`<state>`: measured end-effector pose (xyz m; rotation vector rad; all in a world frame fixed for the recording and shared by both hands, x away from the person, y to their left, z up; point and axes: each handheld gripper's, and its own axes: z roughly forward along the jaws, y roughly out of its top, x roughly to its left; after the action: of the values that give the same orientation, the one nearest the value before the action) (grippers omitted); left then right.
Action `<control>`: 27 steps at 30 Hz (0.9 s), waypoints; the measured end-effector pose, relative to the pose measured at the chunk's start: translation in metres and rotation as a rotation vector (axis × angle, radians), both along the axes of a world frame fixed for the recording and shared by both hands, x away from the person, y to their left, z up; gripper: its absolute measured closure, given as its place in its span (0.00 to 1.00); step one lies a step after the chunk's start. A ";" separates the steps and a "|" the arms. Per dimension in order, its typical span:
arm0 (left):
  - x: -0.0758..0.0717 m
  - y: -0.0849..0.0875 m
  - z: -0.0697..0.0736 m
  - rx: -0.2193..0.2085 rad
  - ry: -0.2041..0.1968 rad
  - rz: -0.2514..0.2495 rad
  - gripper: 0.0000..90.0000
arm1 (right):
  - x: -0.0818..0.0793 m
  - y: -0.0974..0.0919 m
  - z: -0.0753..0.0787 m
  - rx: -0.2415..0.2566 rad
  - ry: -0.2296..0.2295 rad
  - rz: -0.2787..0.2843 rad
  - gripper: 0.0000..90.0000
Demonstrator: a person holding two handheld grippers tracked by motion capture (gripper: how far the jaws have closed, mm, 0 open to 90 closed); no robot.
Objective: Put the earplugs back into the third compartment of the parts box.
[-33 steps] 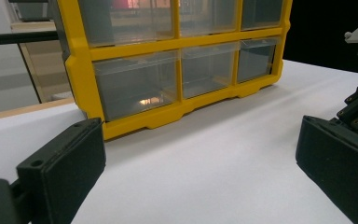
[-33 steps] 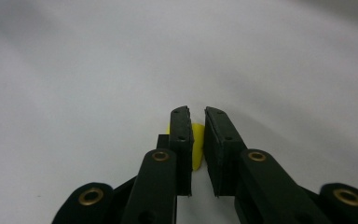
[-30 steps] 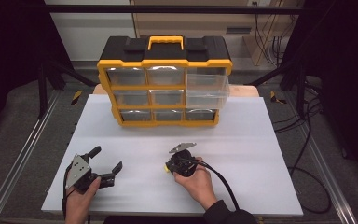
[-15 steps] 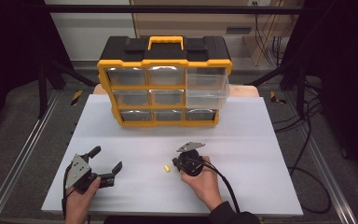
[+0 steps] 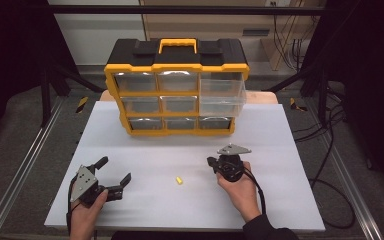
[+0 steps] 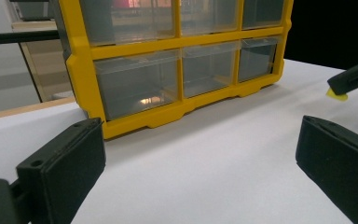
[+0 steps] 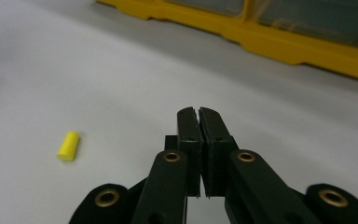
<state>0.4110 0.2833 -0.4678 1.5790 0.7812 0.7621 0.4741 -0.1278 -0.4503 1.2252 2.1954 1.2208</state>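
A small yellow cylinder [image 5: 179, 180] lies loose on the white table [image 5: 280, 200], between the two hands. My right gripper [image 5: 211, 162] is to its right, apart from it, jaws shut with nothing between them. In the right gripper view the shut right gripper [image 7: 198, 113] points past the yellow cylinder [image 7: 68, 145], which lies off to the left. A hand holds my left gripper [image 5: 114, 170] at the front left, jaws wide open and empty. In the left gripper view the left gripper [image 6: 200, 172] faces the organizer, and the yellow cylinder [image 6: 336, 94] lies at the far right.
A yellow and black drawer organizer [image 5: 177, 90] stands at the back of the table, with clear drawers and a handle on top. Its middle-right drawer [image 5: 222, 95] is pulled out. Metal rails run along both table sides, and cables hang at the right.
My right gripper has moved right and slightly away from me. The yellow cylinder, unseen a second ago, now lies on the table to its left. The left gripper stayed still.
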 end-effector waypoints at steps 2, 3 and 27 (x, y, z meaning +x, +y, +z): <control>0.000 0.000 0.000 0.000 0.000 0.000 0.01 | 0.000 -0.011 0.004 0.012 -0.021 -0.025 0.98; 0.000 0.000 0.000 0.001 0.000 0.000 0.01 | 0.000 -0.015 0.006 0.020 -0.029 -0.037 0.98; 0.000 0.001 -0.001 0.002 0.004 0.002 0.01 | -0.019 -0.086 0.064 0.157 -0.229 -0.181 0.98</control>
<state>0.4111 0.2839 -0.4687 1.5825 0.7852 0.7618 0.4550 -0.2140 -0.3867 1.2436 1.8144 1.4023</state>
